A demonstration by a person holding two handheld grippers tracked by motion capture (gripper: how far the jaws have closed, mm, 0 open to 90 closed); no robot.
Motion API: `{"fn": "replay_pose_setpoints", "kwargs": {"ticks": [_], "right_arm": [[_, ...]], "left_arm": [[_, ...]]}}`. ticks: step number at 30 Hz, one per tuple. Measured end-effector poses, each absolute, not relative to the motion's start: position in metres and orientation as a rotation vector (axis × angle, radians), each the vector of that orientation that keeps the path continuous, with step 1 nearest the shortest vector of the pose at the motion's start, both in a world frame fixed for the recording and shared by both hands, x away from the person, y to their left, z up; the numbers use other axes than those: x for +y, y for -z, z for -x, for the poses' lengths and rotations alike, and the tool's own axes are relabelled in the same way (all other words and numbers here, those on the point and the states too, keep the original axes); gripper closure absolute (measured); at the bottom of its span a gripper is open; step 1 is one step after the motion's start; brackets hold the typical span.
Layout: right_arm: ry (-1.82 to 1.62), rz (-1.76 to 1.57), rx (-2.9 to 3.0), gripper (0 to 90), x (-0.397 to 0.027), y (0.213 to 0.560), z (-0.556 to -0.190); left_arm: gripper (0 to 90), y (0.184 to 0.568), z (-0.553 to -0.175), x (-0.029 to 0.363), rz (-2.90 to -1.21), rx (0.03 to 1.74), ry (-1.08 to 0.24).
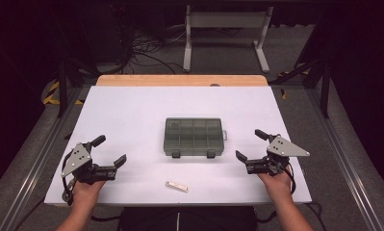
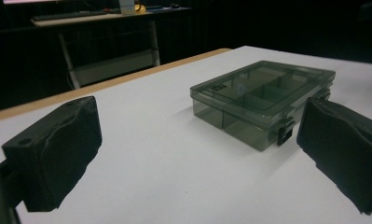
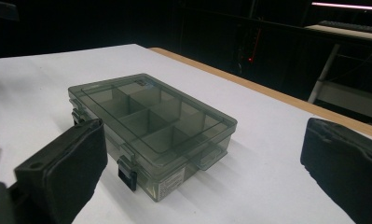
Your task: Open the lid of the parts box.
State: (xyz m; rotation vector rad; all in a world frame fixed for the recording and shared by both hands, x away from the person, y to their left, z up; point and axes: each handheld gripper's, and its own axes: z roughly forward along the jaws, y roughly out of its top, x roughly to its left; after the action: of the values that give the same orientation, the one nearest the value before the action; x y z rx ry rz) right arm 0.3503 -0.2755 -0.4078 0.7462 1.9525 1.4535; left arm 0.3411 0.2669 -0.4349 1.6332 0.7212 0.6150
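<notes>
Obs.: the smoke-grey translucent plastic compartment box (image 1: 194,137), lid shut, lies flat on the white table (image 1: 132,110), about midway between your two hands. Its long axis runs across you, left to right. The two dark latches (image 1: 193,154) sit on the long side that faces you; the hinge side faces away.

Left hand-held gripper (image 1: 110,150): jaws wide apart, nothing between them. It stands to the left of the box, well apart from it, nearer your edge of the table, and points toward the box. In the left gripper view the box (image 2: 263,100) lies ahead and to the right, one latch just past the right jaw.

Right hand-held gripper (image 1: 249,146): jaws wide apart, empty. It mirrors the left one on the box's right side, also well apart. In the right gripper view the box (image 3: 151,123) sits ahead and left of centre, latches beside the left jaw.

Neither hand looks clearly nearer; the gaps look about equal.

Also noted: a small pale flat metal strip (image 1: 177,186) lies on the table nearer you than the box, slightly left of the box's middle, apart from both grippers.

Judgement: the latch side faces you, so each gripper likely comes in toward that front long side.
</notes>
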Motion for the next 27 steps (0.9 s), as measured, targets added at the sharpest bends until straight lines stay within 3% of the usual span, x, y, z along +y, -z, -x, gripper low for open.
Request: {"fn": "replay_pose_setpoints", "kwargs": {"ticks": [15, 27], "right_arm": [[-1.474, -0.716, 1.971, 0.0, -0.274, 0.407, -0.35], [-1.452, -0.708, 2.0, 0.8, -0.272, 0.4, -0.353]], "left_arm": [[1.8, 0.43, -0.337, 0.264, -1.669, 0.708, -0.707], [1.9, 0.421, -0.344, 0.251, -1.709, 0.702, -0.659]]}}
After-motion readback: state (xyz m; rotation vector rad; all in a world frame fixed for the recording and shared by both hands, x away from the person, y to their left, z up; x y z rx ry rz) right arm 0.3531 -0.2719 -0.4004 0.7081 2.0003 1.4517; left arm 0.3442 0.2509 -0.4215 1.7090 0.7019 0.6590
